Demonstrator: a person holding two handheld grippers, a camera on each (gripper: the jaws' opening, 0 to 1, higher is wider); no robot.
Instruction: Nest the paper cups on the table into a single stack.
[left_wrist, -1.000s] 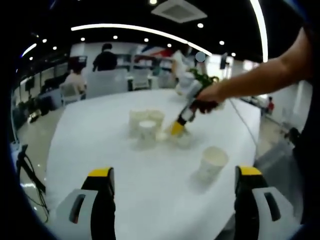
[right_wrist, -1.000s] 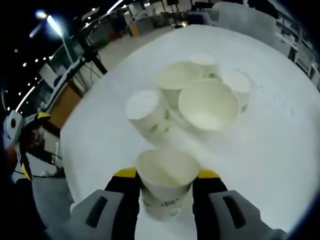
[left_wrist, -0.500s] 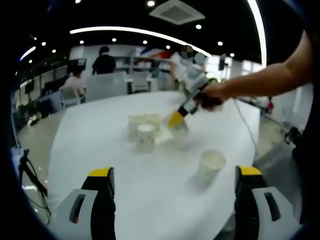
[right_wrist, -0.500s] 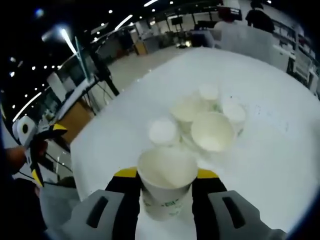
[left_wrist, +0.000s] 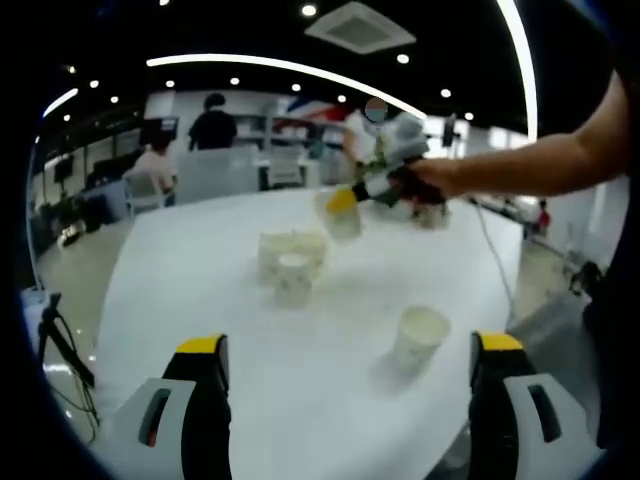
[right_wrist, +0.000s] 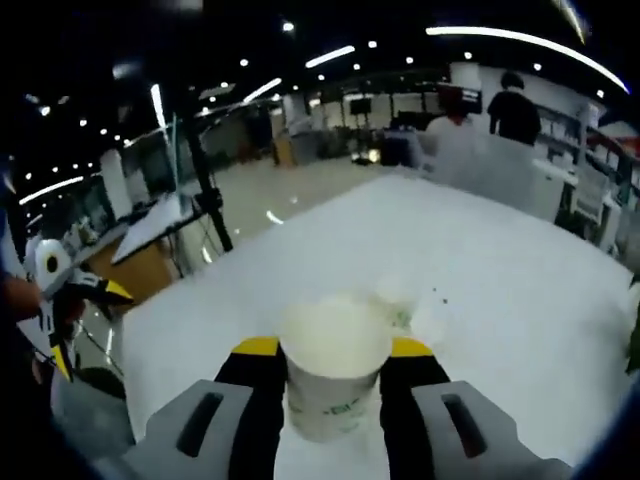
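Observation:
Several white paper cups (left_wrist: 288, 262) stand bunched near the middle of the round white table (left_wrist: 200, 300). One more cup (left_wrist: 418, 338) stands alone, nearer to me and to the right. My left gripper (left_wrist: 348, 345) hangs open and wide over the near edge, holding nothing. My right gripper (left_wrist: 343, 199) is raised above the bunch, shut on a paper cup (left_wrist: 345, 223). In the right gripper view that cup (right_wrist: 333, 375) sits upright between the jaws of my right gripper (right_wrist: 333, 348). Parts of the bunch (right_wrist: 428, 318) peek out behind it. My left gripper (right_wrist: 60, 290) shows at far left.
A person's arm (left_wrist: 520, 165) reaches in from the right. People sit at desks and chairs (left_wrist: 215, 165) beyond the table. A tripod (left_wrist: 50, 340) stands on the floor at left. Bare tabletop lies between the bunch and my left gripper.
My right gripper has lifted its cup off the table and up above the bunch. The left gripper and the other cups have stayed put.

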